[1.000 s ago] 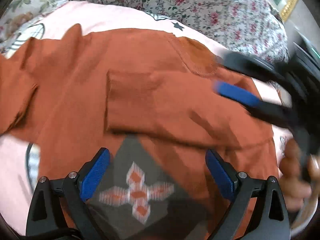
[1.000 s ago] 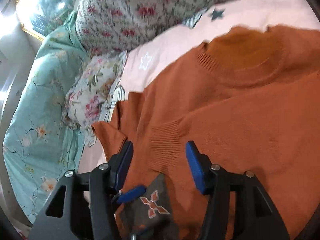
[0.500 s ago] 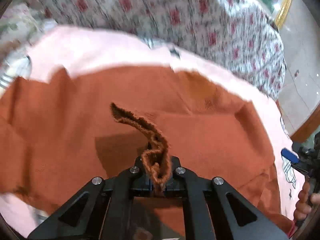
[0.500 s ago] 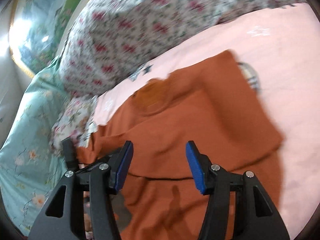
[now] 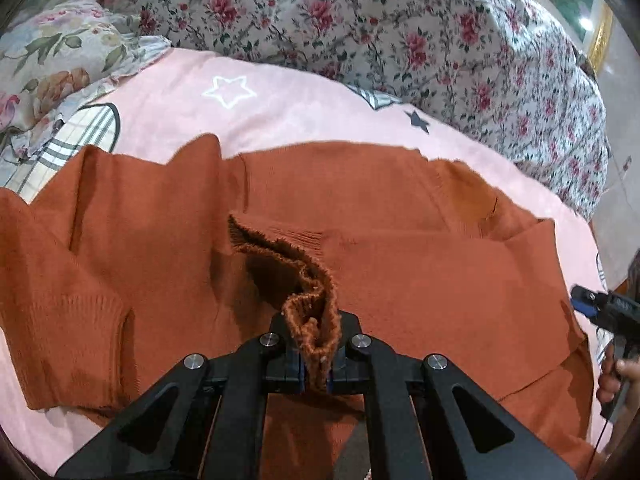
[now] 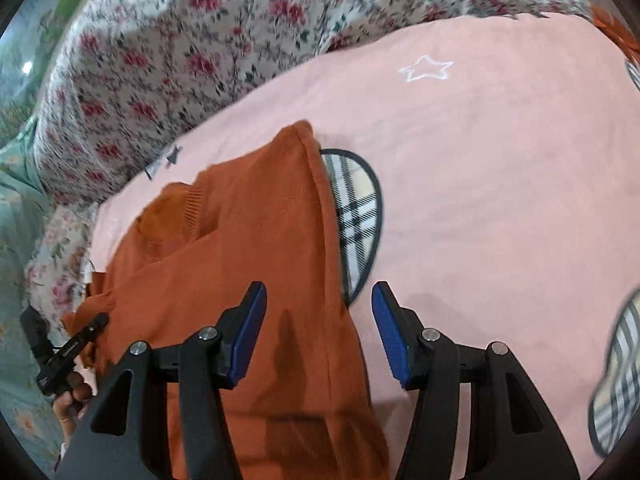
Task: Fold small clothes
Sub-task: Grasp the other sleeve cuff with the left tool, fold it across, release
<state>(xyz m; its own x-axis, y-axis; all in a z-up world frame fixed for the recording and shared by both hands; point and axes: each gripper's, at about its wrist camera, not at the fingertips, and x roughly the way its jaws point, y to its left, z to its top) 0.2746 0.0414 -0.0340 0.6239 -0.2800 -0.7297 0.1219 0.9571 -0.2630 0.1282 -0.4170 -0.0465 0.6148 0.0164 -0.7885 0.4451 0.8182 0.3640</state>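
Observation:
An orange knit sweater (image 5: 400, 248) lies spread on a pink bedsheet (image 5: 280, 100). My left gripper (image 5: 316, 360) is shut on the ribbed cuff of a sleeve (image 5: 304, 284) and holds it lifted over the sweater's body. The sweater also shows in the right wrist view (image 6: 248, 240), with its neckline up left. My right gripper (image 6: 318, 336) is open and empty, hovering over the sweater's right edge where it meets the sheet. The right gripper's tip shows at the far right of the left wrist view (image 5: 600, 308).
A floral quilt (image 5: 400, 20) is bunched along the far side of the bed. A flowered pillow (image 5: 48, 64) lies at the left. The pink sheet (image 6: 500, 180) has star and plaid patches (image 6: 356, 216). The left gripper's handle and hand (image 6: 60, 360) show at the left.
My left gripper has shut on the sleeve cuff and lifted it. My right gripper has swung away to the sweater's right edge, still open.

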